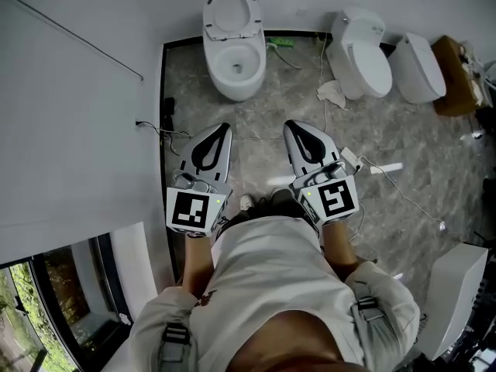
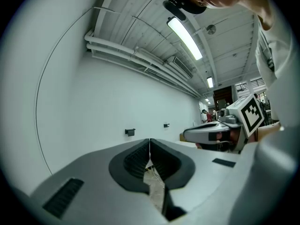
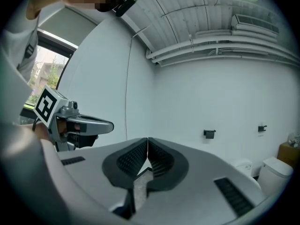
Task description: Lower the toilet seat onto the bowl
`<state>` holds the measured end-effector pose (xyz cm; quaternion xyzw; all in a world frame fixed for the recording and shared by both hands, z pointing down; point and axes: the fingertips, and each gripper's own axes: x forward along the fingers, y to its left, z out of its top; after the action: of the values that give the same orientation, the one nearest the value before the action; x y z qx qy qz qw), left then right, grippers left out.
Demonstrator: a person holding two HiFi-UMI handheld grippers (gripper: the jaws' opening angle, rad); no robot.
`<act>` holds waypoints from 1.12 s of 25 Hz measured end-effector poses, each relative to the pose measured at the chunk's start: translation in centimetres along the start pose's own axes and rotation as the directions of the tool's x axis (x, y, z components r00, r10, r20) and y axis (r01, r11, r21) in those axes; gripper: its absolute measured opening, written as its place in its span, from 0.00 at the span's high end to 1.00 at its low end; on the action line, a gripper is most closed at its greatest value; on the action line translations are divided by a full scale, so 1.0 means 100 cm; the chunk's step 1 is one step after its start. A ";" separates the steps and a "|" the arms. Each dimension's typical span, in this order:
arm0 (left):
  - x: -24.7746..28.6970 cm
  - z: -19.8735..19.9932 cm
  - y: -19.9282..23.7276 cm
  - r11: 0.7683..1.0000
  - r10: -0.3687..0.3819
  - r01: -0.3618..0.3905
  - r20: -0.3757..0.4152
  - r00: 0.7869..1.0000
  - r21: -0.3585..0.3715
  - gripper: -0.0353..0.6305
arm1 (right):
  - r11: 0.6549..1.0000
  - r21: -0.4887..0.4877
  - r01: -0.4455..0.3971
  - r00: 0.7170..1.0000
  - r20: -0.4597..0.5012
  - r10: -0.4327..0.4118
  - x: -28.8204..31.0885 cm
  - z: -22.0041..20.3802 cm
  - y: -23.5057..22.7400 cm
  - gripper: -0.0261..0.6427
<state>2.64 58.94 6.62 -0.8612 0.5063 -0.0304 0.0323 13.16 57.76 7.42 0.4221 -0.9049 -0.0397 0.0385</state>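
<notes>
The head view looks steeply down over the person's shoulders, with the toilet (image 1: 235,56) at upper centre. The 2 gripper views sit close behind their jaws, aimed about level at the same white wall (image 2: 117,102). Each shows the other: right gripper (image 2: 185,135) at right, left gripper (image 3: 111,124) at left.

Toilet (image 1: 234,60) glossy white ceramic; floor (image 1: 403,130) polished grey marble-look.
</notes>
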 end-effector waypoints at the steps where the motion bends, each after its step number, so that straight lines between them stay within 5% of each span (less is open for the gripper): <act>1: 0.001 0.000 0.000 1.000 -0.002 0.002 -0.001 1.000 -0.001 0.91 | 1.000 0.000 0.002 1.000 -0.003 -0.002 0.000 -0.001 0.000 0.93; 12: 0.023 -0.006 0.021 0.998 0.056 -0.056 -0.006 0.998 -0.004 0.91 | 1.000 -0.012 -0.011 1.000 -0.009 0.011 0.023 -0.004 -0.020 0.93; 28: 0.135 0.001 0.041 0.990 0.140 -0.139 -0.028 0.990 0.037 0.91 | 0.995 0.011 -0.100 0.995 0.012 0.100 0.090 -0.015 -0.122 0.93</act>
<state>5.65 45.18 6.42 -0.8225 0.5650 -0.0500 0.0417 16.85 43.01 7.96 0.3762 -0.9253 -0.0351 0.0329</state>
